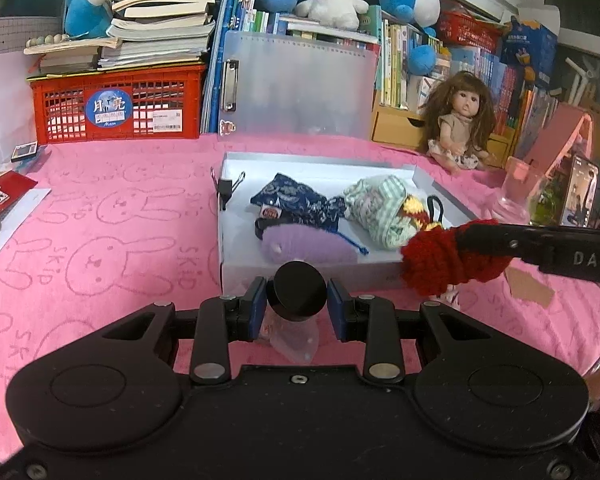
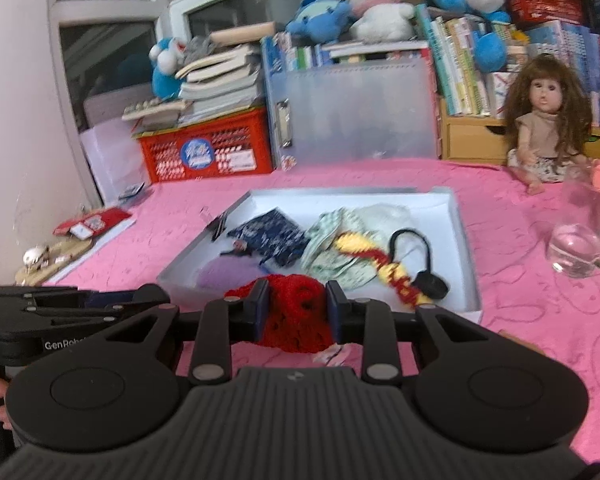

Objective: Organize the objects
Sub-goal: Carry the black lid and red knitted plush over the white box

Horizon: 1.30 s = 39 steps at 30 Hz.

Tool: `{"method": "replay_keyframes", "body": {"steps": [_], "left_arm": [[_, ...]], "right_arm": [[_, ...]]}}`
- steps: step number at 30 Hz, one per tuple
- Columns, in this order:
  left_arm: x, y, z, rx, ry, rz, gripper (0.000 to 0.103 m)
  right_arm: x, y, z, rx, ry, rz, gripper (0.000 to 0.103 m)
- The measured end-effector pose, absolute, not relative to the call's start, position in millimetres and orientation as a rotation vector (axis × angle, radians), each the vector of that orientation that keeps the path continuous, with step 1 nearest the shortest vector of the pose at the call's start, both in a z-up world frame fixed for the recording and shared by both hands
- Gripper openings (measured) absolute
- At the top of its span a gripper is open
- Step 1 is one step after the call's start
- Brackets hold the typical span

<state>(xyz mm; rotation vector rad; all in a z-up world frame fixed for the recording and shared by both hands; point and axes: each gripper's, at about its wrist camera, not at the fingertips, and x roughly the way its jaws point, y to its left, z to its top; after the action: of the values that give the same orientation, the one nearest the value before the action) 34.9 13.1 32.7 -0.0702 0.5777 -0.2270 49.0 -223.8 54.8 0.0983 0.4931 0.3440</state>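
Red knit piece (image 2: 296, 316) clamped in right tongs (image 2: 296, 312), near white box (image 2: 466, 240); left tongs (image 1: 296, 300) pinch a black round cap (image 1: 297, 289). Step: carrying to box. Next, likely: reach over the rim, release beside pouches (image 2: 272, 240)

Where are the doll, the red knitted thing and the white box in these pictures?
doll (image 1: 458, 128): left wrist view, on her chest.
red knitted thing (image 2: 296, 316): right wrist view, on its middle, between the gripper's fingers.
white box (image 2: 466, 248): right wrist view, on its right wall.
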Motion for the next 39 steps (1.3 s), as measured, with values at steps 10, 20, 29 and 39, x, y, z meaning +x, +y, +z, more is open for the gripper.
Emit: {"method": "replay_keyframes", "body": {"steps": [10,20,29,39], "left_arm": [[68.9,9.5,38.9,-0.153,0.588,-0.211,0.031],[98.9,-1.9,25.3,-0.165,0.615,-0.183,0.031],[108.7,-10.9,21.4,-0.153,0.600,-0.193,0.031],[111.1,-14.3,18.0,-0.123,0.578,-0.201,0.031]], "right_arm": [[70.1,-252.8,57.8,0.226,0.483,0.265,0.033],[90.1,-268.8,47.3,0.358,0.510,0.220,0.033],[108.2,-289.1,34.5,0.451,0.541,0.142,0.027],[104.9,-283.8,31.8,0.379,0.518,0.123,0.029]]}}
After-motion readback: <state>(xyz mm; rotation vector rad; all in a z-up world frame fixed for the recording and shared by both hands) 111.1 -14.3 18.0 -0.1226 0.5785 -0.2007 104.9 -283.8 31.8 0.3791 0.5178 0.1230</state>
